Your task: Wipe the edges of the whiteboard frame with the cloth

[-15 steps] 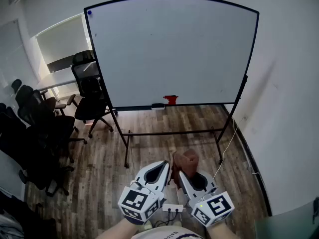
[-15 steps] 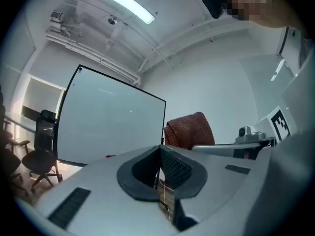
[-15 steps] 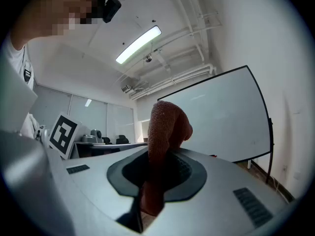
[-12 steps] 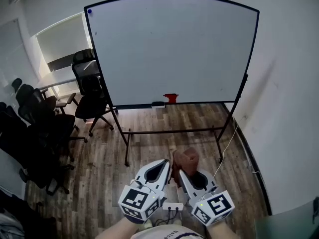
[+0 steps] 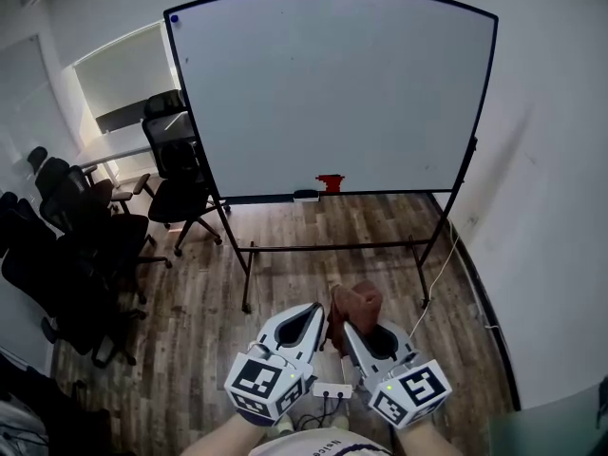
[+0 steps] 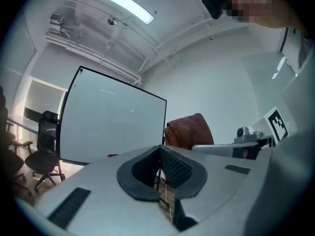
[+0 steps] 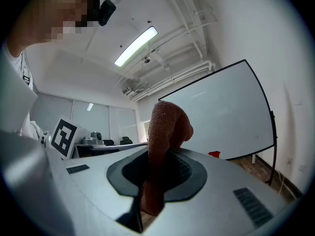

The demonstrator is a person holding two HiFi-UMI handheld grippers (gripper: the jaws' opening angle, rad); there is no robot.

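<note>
Here, two hand-held grippers sit low in front of a whiteboard, one gripping a cloth
The right gripper (image 5: 348, 328) is clamped on a reddish-brown cloth (image 7: 165, 127), which stands bunched up above its jaws. The left gripper (image 5: 313, 313) sits just beside it, its jaws closed together with nothing between them. The dark-framed whiteboard (image 5: 332, 93) stands on its stand across the wooden floor (image 5: 313, 240), well apart from both grippers. A small red object (image 5: 330, 182) rests on its bottom ledge, and black office chairs (image 5: 180, 174) stand to the left
</note>
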